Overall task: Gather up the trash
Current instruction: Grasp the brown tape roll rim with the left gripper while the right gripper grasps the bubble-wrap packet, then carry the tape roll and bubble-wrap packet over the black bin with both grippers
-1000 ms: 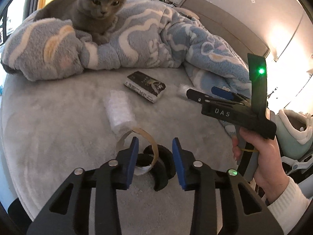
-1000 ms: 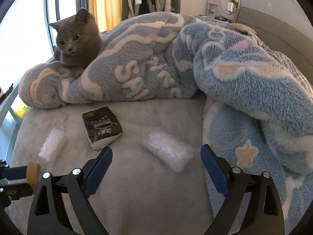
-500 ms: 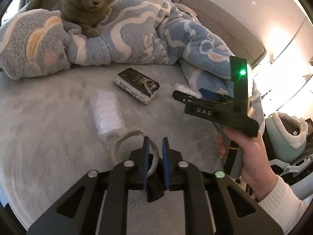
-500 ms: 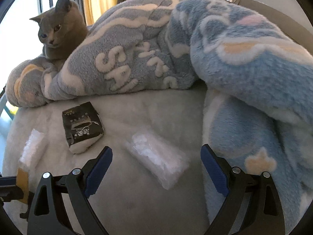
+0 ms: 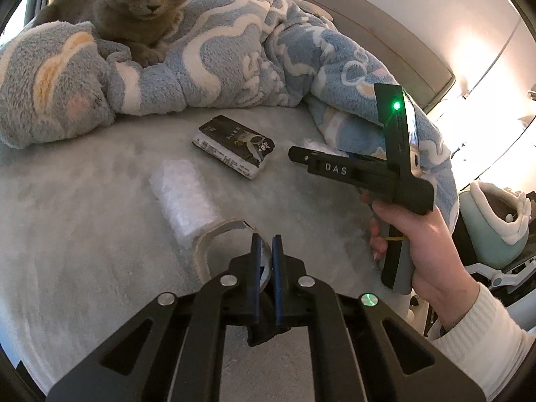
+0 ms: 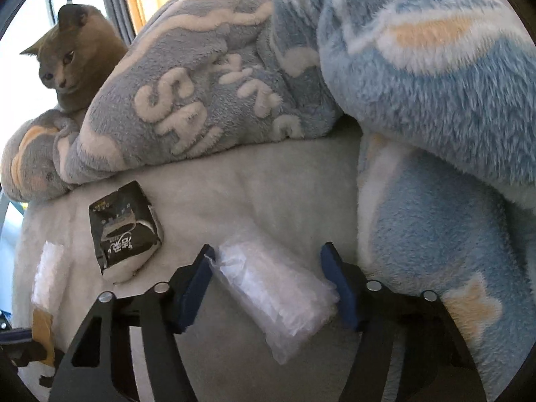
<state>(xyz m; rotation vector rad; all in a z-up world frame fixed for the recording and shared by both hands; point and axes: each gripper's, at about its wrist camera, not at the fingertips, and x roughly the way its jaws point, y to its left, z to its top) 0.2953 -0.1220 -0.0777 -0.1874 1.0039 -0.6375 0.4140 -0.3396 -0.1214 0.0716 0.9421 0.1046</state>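
**Both grippers closing on trash**

L gripper (image 5: 264, 251) just clamped on tape ring (image 5: 214, 234) rim, near bed (image 5: 83, 234) edge. R gripper (image 6: 271, 284) jaws narrowing around plastic bag (image 6: 274, 288), not yet pinched. Farther: black packet (image 5: 234, 144), untouched.

A grey bed (image 5: 83, 227) carries a blue blanket (image 5: 234, 67) far back, a black packet (image 5: 234, 145) mid-way, and two clear plastic bags (image 5: 184, 197) (image 6: 274, 298) nearer.

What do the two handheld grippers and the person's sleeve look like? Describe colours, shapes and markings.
Left gripper and right gripper: black frames with cut-outs, silver rivets, blue pads. The right one's side reads DAS in white; both show green lights. The sleeve is white knit.
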